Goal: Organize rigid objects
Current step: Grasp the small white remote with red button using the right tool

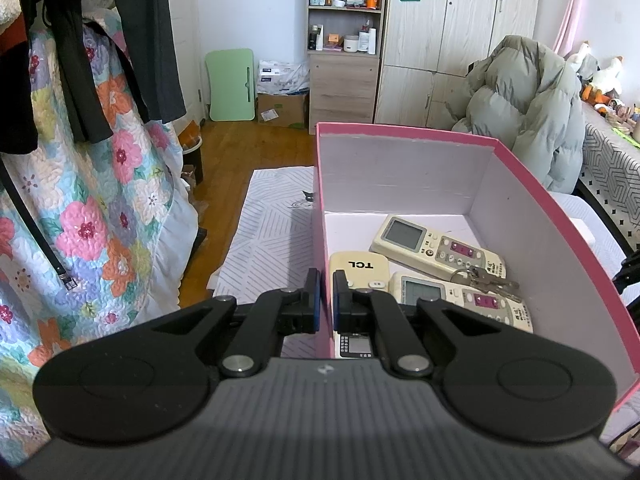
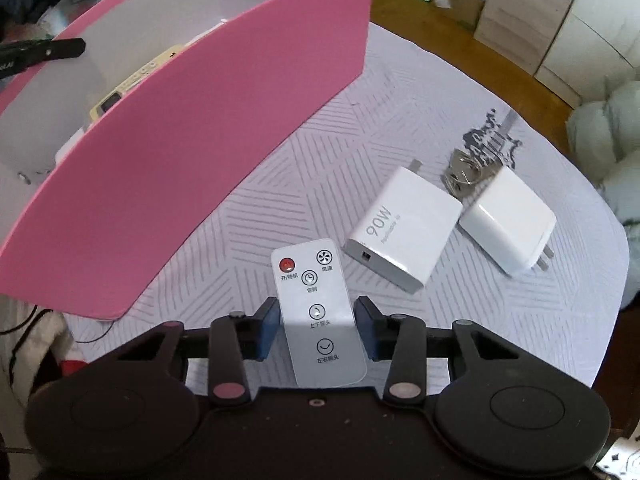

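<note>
A pink box (image 1: 560, 216) stands on the table; my left gripper (image 1: 326, 300) is shut on its left wall. Inside lie a TCL remote (image 1: 358, 270), two cream air-conditioner remotes (image 1: 436, 246) and a bunch of keys (image 1: 484, 278). In the right wrist view my right gripper (image 2: 317, 322) is shut on a small white fan remote (image 2: 320, 312), held just above the cloth beside the box (image 2: 200, 140). A white 90W charger (image 2: 404, 228), a second white charger (image 2: 508, 224) and a key ring (image 2: 464, 172) lie on the cloth beyond it.
The table has a grey striped cloth (image 2: 300, 152). A floral quilt (image 1: 100, 200) and dark hanging clothes (image 1: 80, 40) are to the left. A grey puffer jacket (image 1: 524, 112) lies behind the box. Shelves and a wardrobe (image 1: 432, 40) stand at the back.
</note>
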{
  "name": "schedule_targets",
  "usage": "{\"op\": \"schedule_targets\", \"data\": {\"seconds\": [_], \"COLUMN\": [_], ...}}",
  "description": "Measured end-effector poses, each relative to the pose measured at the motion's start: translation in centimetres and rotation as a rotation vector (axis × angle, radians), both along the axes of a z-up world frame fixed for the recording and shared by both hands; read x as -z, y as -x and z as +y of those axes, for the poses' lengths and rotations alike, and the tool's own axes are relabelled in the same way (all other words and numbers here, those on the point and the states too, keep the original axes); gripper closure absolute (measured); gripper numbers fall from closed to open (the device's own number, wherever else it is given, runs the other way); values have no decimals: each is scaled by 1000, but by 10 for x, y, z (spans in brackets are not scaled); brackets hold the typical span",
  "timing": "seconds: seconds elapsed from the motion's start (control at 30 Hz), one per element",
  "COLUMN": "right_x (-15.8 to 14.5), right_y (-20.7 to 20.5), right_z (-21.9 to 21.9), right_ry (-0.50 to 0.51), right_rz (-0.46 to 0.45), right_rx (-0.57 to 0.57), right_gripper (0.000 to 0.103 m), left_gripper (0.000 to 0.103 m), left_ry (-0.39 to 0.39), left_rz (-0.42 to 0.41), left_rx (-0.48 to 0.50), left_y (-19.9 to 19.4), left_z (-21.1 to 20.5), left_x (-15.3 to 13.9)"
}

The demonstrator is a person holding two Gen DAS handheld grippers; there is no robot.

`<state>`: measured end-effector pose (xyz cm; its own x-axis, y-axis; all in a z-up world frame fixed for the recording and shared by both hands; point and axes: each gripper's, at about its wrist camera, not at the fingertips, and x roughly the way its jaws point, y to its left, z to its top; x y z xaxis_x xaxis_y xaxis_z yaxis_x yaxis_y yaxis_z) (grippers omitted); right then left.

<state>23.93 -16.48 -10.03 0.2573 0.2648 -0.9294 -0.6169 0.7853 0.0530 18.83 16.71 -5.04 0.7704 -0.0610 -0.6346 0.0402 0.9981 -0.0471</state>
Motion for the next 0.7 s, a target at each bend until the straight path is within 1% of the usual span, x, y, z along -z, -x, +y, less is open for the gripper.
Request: {"op": "schedule_targets", "data": {"seconds": [0.13,0.17,0.2,0.23,0.33,0.57,0.7], "right_x": [2,2,2,3,2,-26,-42], "right_y": [-2,-3,-4,-5,-4,14,19], "right_z": [0,-1,0,-2,-9,-15,-13], "right_ry": [-9,-18,-29,-41,-103,-174,-196], "right_rz": [-13,-18,-25,-32,-22,-120,-170], "right_rx": [6,4,9,28,106,138,124], "right_gripper": [52,50,50,56,57,58,58], "left_gripper": [98,98,98,98,98,98,98], "left_ry": [0,-1,0,1,-2,-1,-6], "left_rz": [0,0,0,1,2,3,2], "left_rx": [1,1,1,1,-2,0,-1], "left_y": [1,1,1,1,1,1,2], "left_z": [-2,-2,-2,-2,-2,-1,-3], "left_x": [0,0,0,0,0,1,0]}}
